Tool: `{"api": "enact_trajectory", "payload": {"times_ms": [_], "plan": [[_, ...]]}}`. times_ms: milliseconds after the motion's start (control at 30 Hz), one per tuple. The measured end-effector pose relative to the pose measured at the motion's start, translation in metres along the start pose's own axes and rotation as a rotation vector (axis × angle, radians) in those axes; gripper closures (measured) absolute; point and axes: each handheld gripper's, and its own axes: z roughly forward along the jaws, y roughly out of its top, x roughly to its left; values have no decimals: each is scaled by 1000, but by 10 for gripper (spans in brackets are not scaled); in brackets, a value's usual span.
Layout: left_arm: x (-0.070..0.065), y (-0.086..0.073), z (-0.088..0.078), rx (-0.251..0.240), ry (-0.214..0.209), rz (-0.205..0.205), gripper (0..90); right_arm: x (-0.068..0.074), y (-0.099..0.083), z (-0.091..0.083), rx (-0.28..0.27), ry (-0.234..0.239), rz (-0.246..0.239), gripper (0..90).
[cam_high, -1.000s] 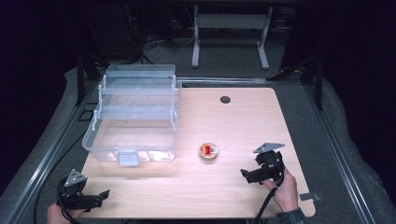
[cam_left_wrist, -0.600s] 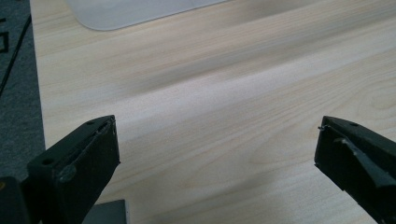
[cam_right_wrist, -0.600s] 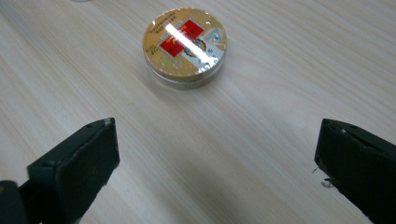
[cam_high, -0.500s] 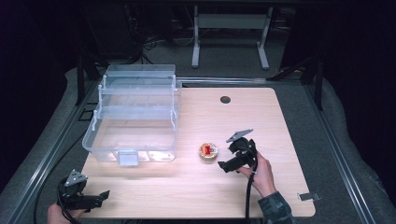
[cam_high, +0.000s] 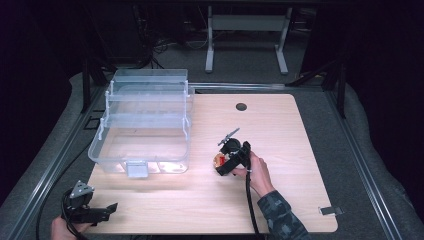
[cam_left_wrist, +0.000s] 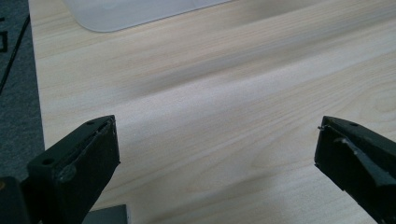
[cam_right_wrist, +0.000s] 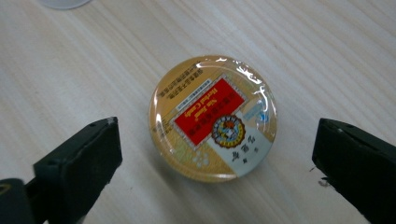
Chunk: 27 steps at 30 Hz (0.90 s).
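A round candy tin (cam_right_wrist: 213, 118) lies flat on the pale wooden desk (cam_high: 300, 150), a little right of the desk's middle and toward the person's side, its gold lid up with a red label and a white patch of print. In the right gripper view the tin sits between the two black jaws, which stand wide apart on either side of it and touch neither its rim nor its lid; bare wood shows in the gap on both sides. In the high view the right gripper (cam_high: 226, 165) hangs directly over the tin, tilted forward and down, so that just a sliver of the tin's red and gold shows at its left edge. The right hand (cam_high: 257, 172) grips the tool from behind, a camouflage-patterned sleeve (cam_high: 280, 217) running back to the bottom edge, and the black cable trails down along the wrist. The left gripper (cam_high: 102, 210) rests low at the near left corner of the desk, well apart from the tin, with its grey three-cornered plate on top and the left hand (cam_high: 62, 229) just showing at the frame's bottom. In the left gripper view its jaws are spread wide with nothing but bare wood grain between them, and the pale corner of a container shows at the top. That container is a clear plastic storage box (cam_high: 142, 125), standing open on the left half of the desk with its tiered trays stepped back, well to the left of the tin. A small dark round hole (cam_high: 241, 106) sits near the desk's far edge.
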Motion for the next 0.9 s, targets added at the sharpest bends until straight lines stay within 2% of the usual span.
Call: {"api": "enact_trajectory", "payload": {"times_ms": [133,400,467,500,533,633,767,900], "plan": [[1,-1,0,6,1,1,2,1,9,13,24,-7,-12,71],[2,-1,0,4,2,-3,2,3,14,24,67,-7,-33,143],[1,-1,1,5,1,-1,2,5,16,25,98,-32,-39,154],[1,-1,1,7,2,-1,2,4,16,27,100,-21,-38,170],[1,-1,1,2,0,-2,2,4,17,27,122,-41,-48,185],[1,0,1,1,-2,-4,2,3,20,29,133,-7,-48,193],[1,0,1,6,-1,-2,2,3,23,29,157,-11,-63,197],[2,0,0,11,1,-5,2,2,26,29,182,5,-69,199]]}}
